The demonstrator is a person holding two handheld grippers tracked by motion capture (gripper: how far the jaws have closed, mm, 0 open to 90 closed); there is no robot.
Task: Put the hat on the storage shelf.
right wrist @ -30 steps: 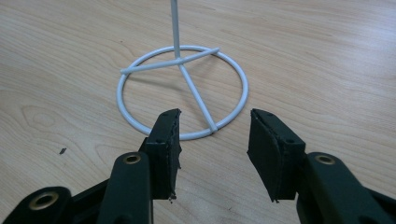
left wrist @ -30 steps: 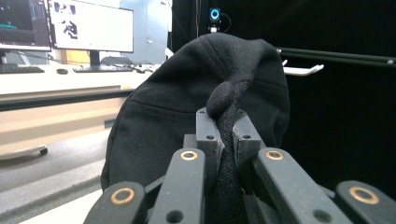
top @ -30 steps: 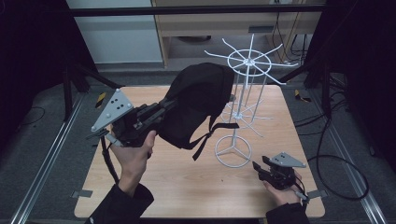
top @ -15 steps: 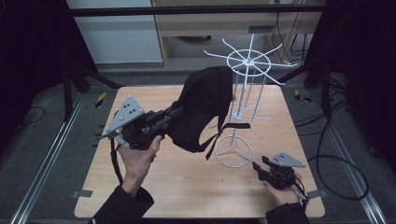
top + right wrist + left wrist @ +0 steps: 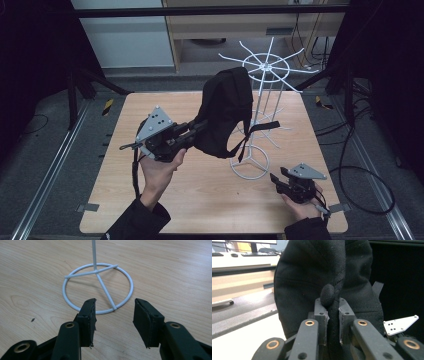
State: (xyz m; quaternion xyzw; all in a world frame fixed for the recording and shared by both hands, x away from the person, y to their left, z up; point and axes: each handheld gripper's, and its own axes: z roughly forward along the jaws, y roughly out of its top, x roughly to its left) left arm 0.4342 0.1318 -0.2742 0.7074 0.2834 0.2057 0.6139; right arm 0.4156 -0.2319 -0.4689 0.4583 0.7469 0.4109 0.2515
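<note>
Pinching the black fabric cap (image 5: 226, 112) at its crown seam beside the top button, left gripper (image 5: 333, 315) fingers pressed on cloth, holding it aloft near the white wire rack (image 5: 260, 107). Looking soft, light, floppy; seam probably gripping best. Resting on the wooden table (image 5: 215, 200), right gripper (image 5: 114, 316) fingers spread, empty.

A light wooden table (image 5: 125, 200) is sitting on grey floor (image 5: 45, 165); a wooden cabinet (image 5: 225, 27) is standing at twelve o'clock, cables (image 5: 360, 165) are trailing at three o'clock, black curtains (image 5: 30, 45) are darkening nine o'clock
</note>
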